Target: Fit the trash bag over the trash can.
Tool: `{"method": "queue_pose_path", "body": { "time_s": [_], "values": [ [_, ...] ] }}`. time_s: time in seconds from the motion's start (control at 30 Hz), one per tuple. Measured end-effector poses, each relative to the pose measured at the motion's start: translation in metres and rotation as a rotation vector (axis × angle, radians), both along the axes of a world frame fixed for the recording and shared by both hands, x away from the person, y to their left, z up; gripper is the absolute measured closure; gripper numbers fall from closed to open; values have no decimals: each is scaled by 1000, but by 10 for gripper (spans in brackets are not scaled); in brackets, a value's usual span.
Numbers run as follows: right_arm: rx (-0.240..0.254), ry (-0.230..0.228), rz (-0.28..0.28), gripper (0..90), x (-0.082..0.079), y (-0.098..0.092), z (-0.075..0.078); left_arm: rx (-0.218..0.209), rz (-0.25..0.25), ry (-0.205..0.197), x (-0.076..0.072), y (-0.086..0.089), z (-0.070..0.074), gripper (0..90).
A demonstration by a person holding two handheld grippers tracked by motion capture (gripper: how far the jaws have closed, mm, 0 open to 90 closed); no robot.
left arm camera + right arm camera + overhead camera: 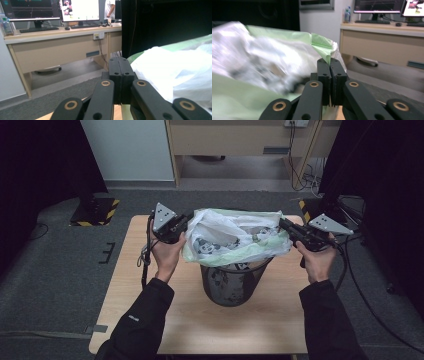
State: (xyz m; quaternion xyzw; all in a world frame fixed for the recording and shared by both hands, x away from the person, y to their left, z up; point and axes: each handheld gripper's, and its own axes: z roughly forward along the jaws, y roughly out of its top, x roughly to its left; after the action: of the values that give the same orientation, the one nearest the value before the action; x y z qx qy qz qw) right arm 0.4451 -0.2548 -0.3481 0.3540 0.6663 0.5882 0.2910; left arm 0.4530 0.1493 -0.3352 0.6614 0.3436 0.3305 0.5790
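Green plastic bag [235, 242] — bunched (white inside) — over upright mesh bin [232, 282].

Both arms reach forward, a tool in each hand, jaws closed.

The left hand [167, 254] grips the left tool [182, 224] from below, dark sleeve running back to the bottom edge, wrist straight, the grey three-cornered plate on top tilted toward the camera; its jaws point inward to the right and meet flat along their length. The right hand [316, 262] holds the right tool [284, 224] likewise, jaws aimed inward to the left and pressed together, a cable trailing off behind it.
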Motion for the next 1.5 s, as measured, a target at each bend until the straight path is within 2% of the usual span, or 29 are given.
{"method": "queue_pose_path", "body": {
  "time_s": [0.1,0.17,0.3,0.33,0.37,0.43,0.47,0.53,0.6,0.63,0.67,0.7,0.73,0.8,0.83,0.9,0.93,0.97,1.0,1.03,1.1,1.13,1.23,1.3,1.37,1.5],
  "values": [
    [4,7,6,889,10,3,-9,13,8,12,7,-4,-5,900],
    [24,14,18,886,20,6,-16,12,13,21,12,-7,-9,900],
    [14,37,31,884,34,14,-28,34,18,56,20,-8,-19,900],
    [9,44,35,885,37,16,-32,25,5,64,21,-9,-22,900],
    [7,50,40,885,39,18,-35,17,-8,81,23,-8,-25,900],
    [2,65,52,886,42,21,-42,27,-14,110,24,-9,-30,900],
    [-3,72,58,887,42,23,-45,31,-18,148,24,-8,-32,900],
    [-14,92,67,888,42,25,-50,69,-10,202,25,-9,-36,900],
    [-40,110,78,889,41,25,-52,54,-34,275,28,-10,-41,900],
    [-44,124,76,888,40,24,-52,65,-31,259,29,-9,-42,900],
    [-55,132,71,889,39,22,-51,64,-27,272,29,-9,-43,900],
    [-61,141,73,889,38,20,-51,51,-17,307,27,-8,-43,900],
    [-80,153,76,889,36,18,-50,57,-10,307,27,-7,-43,900],
    [-107,184,92,887,33,11,-49,48,-18,356,27,-4,-43,900],
    [-106,190,96,885,32,9,-49,44,-22,363,26,-2,-43,900],
    [-100,219,119,871,27,2,-47,18,-18,350,23,3,-40,898],
    [-90,225,120,845,25,0,-46,2,-4,333,21,6,-39,854],
    [-72,223,114,787,23,-1,-46,-21,25,291,17,10,-35,766],
    [-51,210,101,714,20,-4,-44,-43,27,265,14,13,-33,739],
    [-35,200,92,690,19,-7,-43,-80,35,228,8,18,-29,731],
    [33,163,54,575,14,-15,-38,-114,54,154,-2,25,-21,644],
    [69,137,38,526,12,-19,-35,-137,52,129,-9,29,-16,615],
    [164,63,13,471,3,-30,-22,-181,21,70,-33,35,-3,567],
    [210,29,28,458,-5,-33,-13,-204,-19,61,-51,35,4,532],
    [235,11,63,439,-14,-32,-5,-194,-51,53,-68,33,6,508],
    [238,-8,161,419,-30,-17,2,-205,-109,68,-95,23,-1,469]
  ]
}}
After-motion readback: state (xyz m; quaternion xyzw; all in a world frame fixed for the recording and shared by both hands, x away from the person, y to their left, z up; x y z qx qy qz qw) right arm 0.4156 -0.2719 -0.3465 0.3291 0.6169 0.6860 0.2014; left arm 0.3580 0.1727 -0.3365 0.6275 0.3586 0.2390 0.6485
